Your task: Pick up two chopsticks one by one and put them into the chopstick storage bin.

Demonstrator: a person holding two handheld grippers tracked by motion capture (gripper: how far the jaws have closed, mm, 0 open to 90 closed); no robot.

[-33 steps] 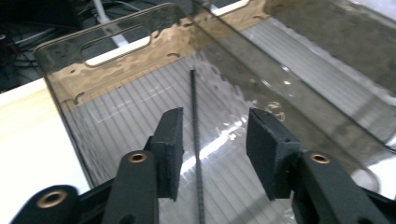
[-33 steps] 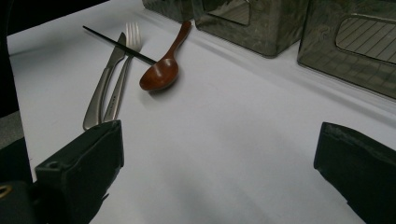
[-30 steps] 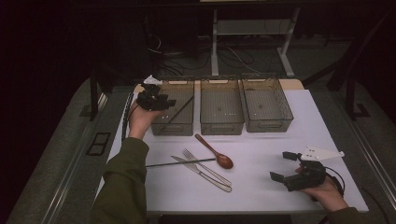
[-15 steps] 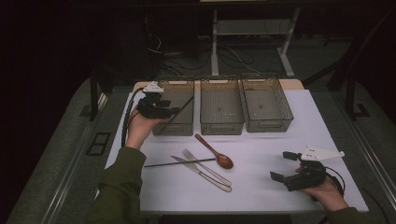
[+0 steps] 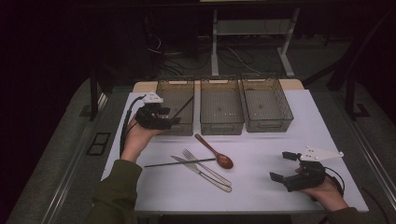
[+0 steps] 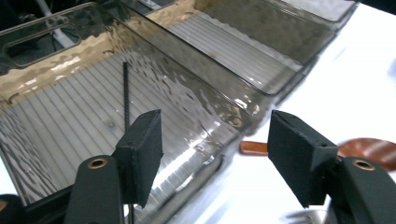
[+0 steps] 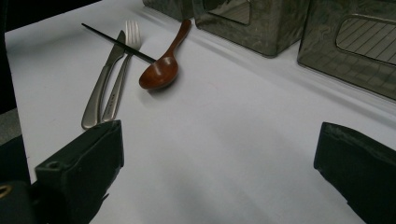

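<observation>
the left gripper (image 5: 164, 122) hovers at the near left corner of the left bin (image 5: 164, 95), its jaws apart, just been opening, with nothing between them. a black chopstick (image 6: 126, 95) lies slanted inside that bin. the right gripper (image 5: 279, 167) rests near right on the table (image 5: 261, 196), jaws wide apart and empty.

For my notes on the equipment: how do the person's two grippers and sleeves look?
Both are black handheld devices. The left gripper and right gripper each carry a pale grey three-cornered plate on top and trail a black cable. The jaws end in flat black rectangular pads, with brass-coloured rivets. The sleeves are olive green.
</observation>
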